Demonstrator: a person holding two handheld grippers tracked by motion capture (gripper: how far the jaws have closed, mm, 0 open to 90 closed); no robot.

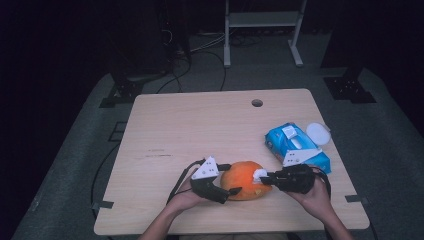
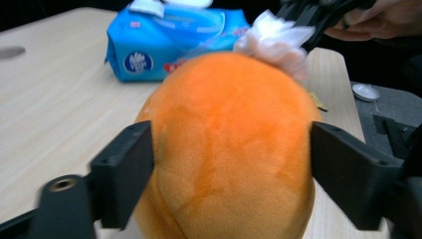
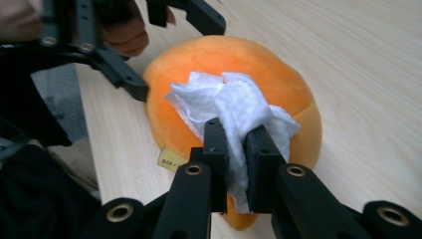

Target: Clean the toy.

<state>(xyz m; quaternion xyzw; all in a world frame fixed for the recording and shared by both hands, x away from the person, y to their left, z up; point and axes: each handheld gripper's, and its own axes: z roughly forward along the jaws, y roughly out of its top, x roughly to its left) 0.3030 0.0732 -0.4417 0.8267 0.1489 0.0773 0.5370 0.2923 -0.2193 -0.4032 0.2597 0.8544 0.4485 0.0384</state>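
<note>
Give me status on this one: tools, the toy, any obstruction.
Right tool shut on white wipe, pressing it on orange plush toy. Left tool straddles the toy, jaws at its sides. Blue wipes pack behind, not in the way.

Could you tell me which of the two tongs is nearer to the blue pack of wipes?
Right. The right tongs sit just in front of the blue pack of wipes, pressing a white wipe on the orange plush; the left tongs straddle the plush's far side.

A round orange plush toy (image 1: 244,180) lies on my wooden table near its front edge. A crumpled white wipe (image 3: 234,107) rests pressed against its top.
</note>
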